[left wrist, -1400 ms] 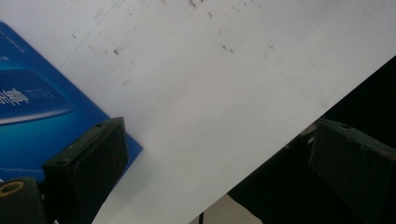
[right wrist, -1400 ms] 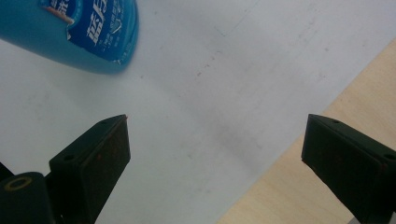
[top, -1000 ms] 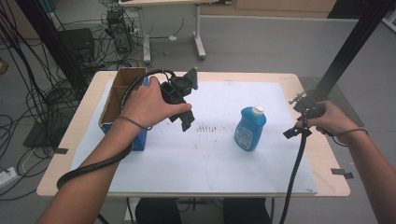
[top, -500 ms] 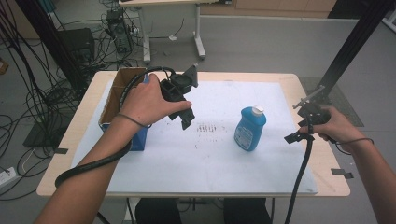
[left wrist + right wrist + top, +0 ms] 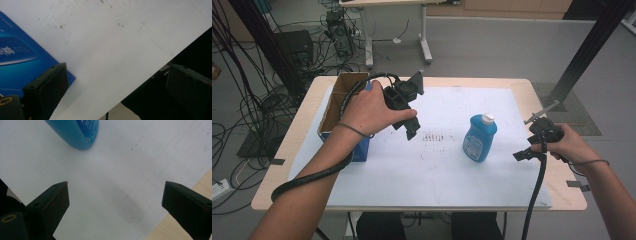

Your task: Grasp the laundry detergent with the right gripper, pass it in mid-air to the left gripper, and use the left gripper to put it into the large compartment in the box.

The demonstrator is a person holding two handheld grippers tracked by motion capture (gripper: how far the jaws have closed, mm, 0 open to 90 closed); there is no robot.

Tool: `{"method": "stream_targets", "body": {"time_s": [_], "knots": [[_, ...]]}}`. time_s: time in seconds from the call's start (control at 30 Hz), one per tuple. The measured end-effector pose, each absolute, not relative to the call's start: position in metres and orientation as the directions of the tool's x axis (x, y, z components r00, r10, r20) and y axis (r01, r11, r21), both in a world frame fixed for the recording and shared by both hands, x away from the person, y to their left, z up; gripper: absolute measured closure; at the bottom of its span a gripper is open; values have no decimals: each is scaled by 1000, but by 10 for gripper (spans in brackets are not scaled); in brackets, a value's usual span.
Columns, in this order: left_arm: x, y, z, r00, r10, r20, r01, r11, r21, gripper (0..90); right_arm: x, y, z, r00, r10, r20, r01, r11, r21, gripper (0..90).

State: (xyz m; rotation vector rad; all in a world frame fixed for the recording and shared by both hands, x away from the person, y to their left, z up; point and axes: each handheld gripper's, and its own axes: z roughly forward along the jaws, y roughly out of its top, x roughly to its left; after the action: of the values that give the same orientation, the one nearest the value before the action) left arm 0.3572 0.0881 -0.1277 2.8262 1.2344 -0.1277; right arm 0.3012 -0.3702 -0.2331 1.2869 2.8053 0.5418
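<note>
Cables [image 5: 252, 95] and perhaps a desk [image 5: 377, 5] behind.

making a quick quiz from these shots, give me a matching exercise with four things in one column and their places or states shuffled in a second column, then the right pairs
Things:
1. blue bottle
2. cardboard box
3. left claw
4. right claw

Places or states:
A. open, near the table's right edge
B. upright on the white sheet, white cap on top
C. at the table's left side, open at the top
D. open, held above the sheet beside the box

Pairs: 1-B, 2-C, 3-D, 4-A
</note>
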Motion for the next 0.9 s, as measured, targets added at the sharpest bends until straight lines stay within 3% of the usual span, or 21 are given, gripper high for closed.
{"method": "stream_targets", "body": {"time_s": [0.9], "knots": [[357,85,-132,682,724,-107,729,-684,18,49,268,-387,-276,-675,715,183,706,554,442,67]]}}
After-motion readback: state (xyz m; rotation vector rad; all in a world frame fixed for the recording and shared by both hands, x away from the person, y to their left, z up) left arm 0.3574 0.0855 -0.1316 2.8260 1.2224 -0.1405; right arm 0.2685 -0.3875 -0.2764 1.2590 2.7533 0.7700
